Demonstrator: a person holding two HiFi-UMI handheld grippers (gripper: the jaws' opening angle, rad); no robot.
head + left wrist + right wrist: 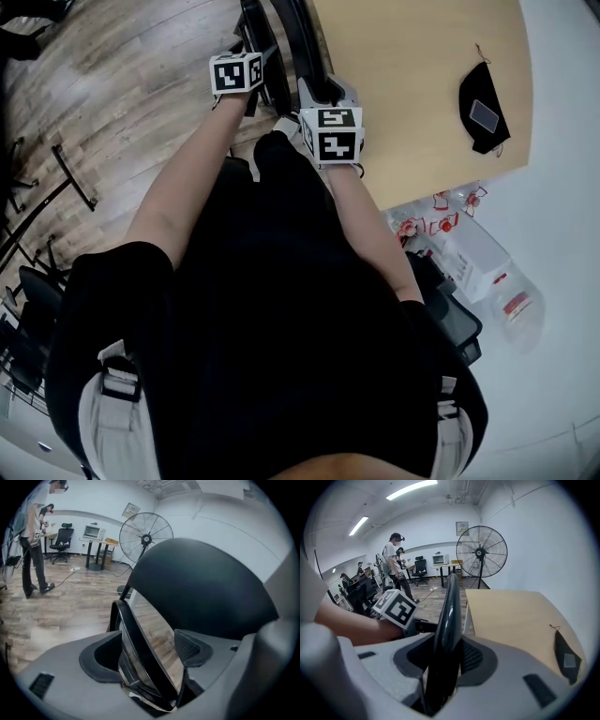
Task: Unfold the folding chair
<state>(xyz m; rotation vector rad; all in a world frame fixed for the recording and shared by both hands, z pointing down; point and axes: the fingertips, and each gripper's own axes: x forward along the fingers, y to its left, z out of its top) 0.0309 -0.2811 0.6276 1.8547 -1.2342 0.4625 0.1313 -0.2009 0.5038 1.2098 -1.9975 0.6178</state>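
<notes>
Black folding chair (305, 52): top centre of the head view, folded flat, standing on the wood-look floor (122, 103) just beside the left edge of the light wooden counter (412, 84). Reads as not opened yet.

Risks from here:
- Chair sits hard by the counter edge. If the seat swings toward the right of the frame, it likely hits the counter and jams half open.
- Only one claw has a firm hold. Pulling now would probably twist the chair about that single grip or tip it over.
- The tube looks glossy and smooth, so pads could slip once the hinge resists.
- Anything lying between frame and seat gets pinched as the parts scissor apart.

Claws:
- Right claw (443, 656): narrowed to a slim gap, both pads pressing on a thin black edge of the chair that runs up the middle of the right gripper view. Firm grip.
- Left claw (146, 654): jaws well apart. The chair's black metal frame tube (140, 639) passes slanted between them, with bare gap between it and the right-hand mesh pad (192, 649). Whether it touches the other pad cannot be told. Not clamped. The chair's black rounded panel (197, 588), likely seat or back, fills the upper right of that view.
</notes>
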